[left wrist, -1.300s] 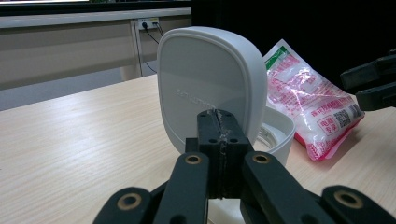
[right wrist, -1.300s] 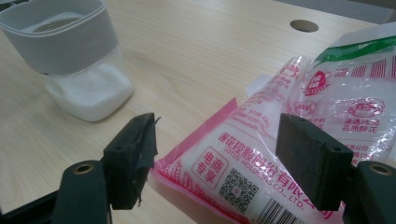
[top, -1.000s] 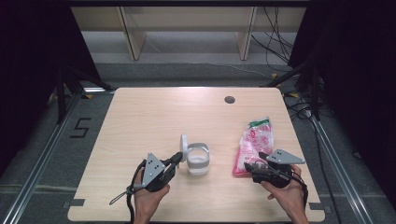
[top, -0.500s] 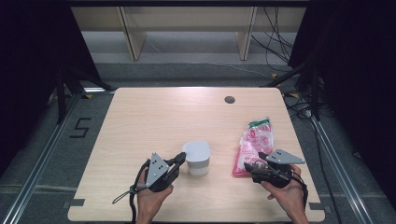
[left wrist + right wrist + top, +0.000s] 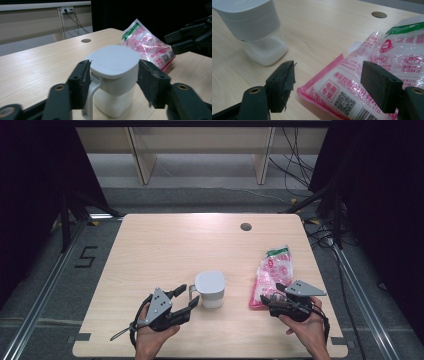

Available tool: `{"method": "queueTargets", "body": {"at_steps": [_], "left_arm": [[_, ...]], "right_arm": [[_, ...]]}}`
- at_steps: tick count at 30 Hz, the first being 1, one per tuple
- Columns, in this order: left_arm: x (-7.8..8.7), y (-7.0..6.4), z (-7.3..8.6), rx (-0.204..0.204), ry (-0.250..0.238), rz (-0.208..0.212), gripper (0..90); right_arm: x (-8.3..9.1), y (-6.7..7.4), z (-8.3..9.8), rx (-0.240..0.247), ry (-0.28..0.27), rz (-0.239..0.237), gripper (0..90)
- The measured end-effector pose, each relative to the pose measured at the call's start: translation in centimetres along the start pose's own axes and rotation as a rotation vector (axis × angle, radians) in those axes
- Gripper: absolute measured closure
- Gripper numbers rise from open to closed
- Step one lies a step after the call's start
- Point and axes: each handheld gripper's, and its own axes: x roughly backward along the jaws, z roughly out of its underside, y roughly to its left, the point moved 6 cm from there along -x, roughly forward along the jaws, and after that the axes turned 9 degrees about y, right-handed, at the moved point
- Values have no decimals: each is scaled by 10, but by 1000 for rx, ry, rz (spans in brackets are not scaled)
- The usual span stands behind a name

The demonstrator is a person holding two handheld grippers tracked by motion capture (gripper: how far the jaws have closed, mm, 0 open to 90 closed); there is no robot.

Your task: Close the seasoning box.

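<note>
Lid looks shut on the jar (image 5: 210, 289), so I've just been opening my left tool (image 5: 184, 297) round it w/o gripping; next, the right tool (image 5: 270, 293), released, must clamp the bag (image 5: 272, 275) beside the jar.

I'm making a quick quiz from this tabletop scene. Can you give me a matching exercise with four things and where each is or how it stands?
Things:
1. white jar
2. pink bag
3. left claw
4. round hole

Descriptions:
A. lying flat near the table's right edge
B. jaws just opened, either side of the jar's lid
C. far part of the tabletop
D. upright, lid shut, white powder inside

Pairs: 1-D, 2-A, 3-B, 4-C
</note>
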Motion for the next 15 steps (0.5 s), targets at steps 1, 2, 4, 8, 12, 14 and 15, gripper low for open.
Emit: {"method": "queueTargets", "body": {"at_steps": [1,2,4,8,12,14,15], "left_arm": [[0,0,1,3,-7,9,368],[3,-1,4,12,2,5,359],[4,0,6,9,8,-3,348],[6,0,10,10,9,-6,336],[8,2,14,7,9,-8,322],[9,3,17,17,9,-11,320],[10,4,18,12,9,-14,318]], "right_arm": [[0,-1,0,4,-4,-6,274],[0,0,0,-17,0,-9,272],[0,1,1,-20,10,-7,271],[1,1,1,-10,2,-8,271],[1,1,2,-13,14,-8,271],[1,1,2,-11,12,-8,271],[1,2,2,-12,11,-10,271]]}}
